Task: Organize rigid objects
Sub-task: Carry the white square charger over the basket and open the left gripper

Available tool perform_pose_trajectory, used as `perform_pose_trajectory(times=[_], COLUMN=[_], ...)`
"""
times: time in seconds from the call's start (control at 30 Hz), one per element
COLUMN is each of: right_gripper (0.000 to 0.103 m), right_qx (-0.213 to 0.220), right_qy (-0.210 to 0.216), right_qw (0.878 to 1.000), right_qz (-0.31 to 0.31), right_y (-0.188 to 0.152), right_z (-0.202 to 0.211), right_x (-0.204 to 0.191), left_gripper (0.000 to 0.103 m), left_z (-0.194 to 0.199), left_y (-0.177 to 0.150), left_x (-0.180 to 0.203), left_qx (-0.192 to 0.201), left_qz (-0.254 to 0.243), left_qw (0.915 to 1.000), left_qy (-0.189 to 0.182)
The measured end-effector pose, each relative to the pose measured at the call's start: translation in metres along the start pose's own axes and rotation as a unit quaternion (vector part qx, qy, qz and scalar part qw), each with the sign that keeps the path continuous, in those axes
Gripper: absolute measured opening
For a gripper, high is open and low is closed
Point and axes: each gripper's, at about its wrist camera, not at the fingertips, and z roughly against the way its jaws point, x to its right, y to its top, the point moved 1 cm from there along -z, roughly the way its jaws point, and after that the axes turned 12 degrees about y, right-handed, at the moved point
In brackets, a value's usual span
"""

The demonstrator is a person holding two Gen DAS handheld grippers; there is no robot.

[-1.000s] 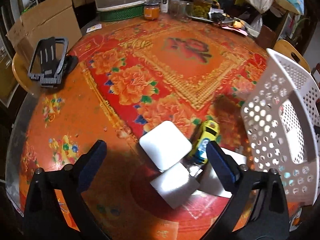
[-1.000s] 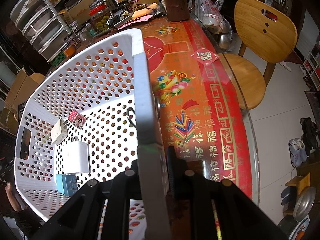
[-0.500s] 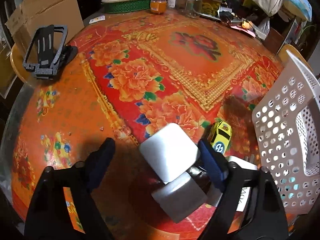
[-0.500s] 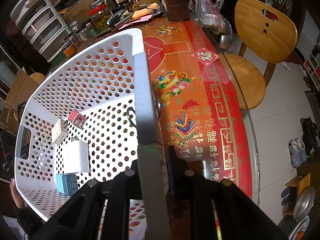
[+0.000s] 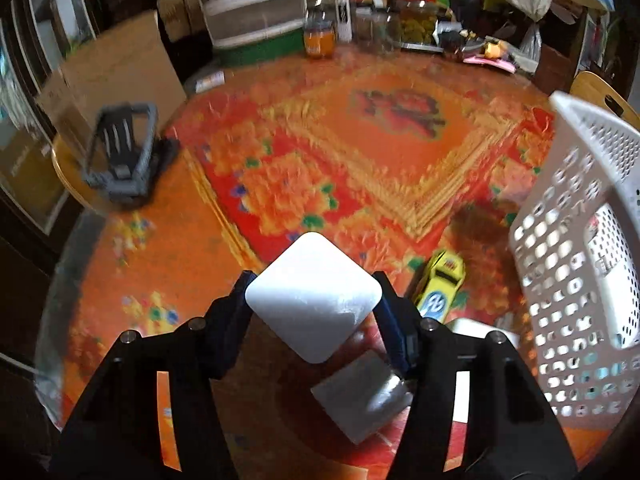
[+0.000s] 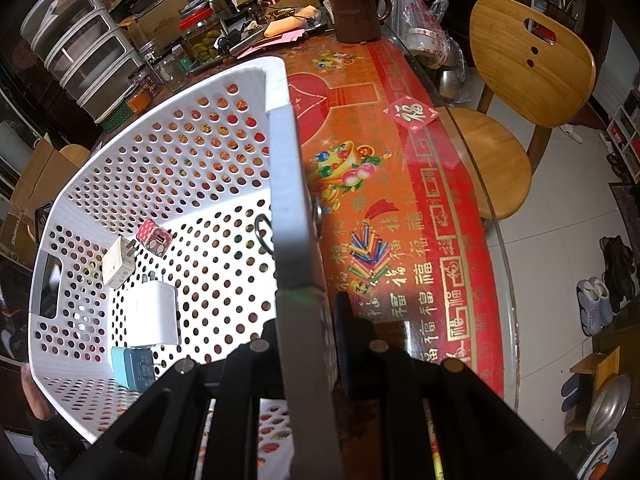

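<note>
My left gripper [image 5: 314, 300] is shut on a white square box [image 5: 312, 296] and holds it above the table; its reflection shows on the glass below. A yellow toy car [image 5: 440, 284] lies just to the right, next to the white perforated basket [image 5: 576, 264]. My right gripper [image 6: 308, 320] is shut on the basket's rim [image 6: 288, 200] and holds the basket tilted. Inside the basket lie a white charger [image 6: 154, 314], a blue adapter [image 6: 132, 368], a white plug [image 6: 118, 262] and a pink patterned cube [image 6: 154, 237].
A black phone stand [image 5: 124, 160] sits at the table's left edge. Jars [image 5: 320, 36], drawers [image 5: 252, 4] and clutter line the far edge. A cardboard box [image 5: 116, 76] stands at the left. A wooden chair [image 6: 520, 92] and a brown mug [image 6: 356, 12] are at the right.
My left gripper has closed on the white box and lifted it off the table. The right gripper and the basket have not moved.
</note>
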Motion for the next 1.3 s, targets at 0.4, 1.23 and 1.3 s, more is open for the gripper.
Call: perform_pose_trajectory(times=[0.4, 1.23, 1.3], right_gripper=[0.014, 0.014, 0.014], right_qx=[0.000, 0.000, -0.001], right_qy=[0.000, 0.007, 0.006], right_qw=[1.000, 1.000, 1.000], right_qz=[0.000, 0.001, 0.002], right_y=[0.000, 0.000, 0.000], right_z=[0.000, 0.000, 0.000], right_x=[-0.001, 0.000, 0.000], left_gripper=[0.055, 0.056, 0.056], left_z=[0.132, 0.148, 0.144], left_y=[0.042, 0.016, 0.013], left_x=[0.036, 0.174, 0.178], left_qx=[0.095, 0.061, 0.059], left_qz=[-0.041, -0.155, -0.161], left_qw=[0.9942, 0.9834, 0.9824], left_qy=[-0.029, -0.072, -0.075])
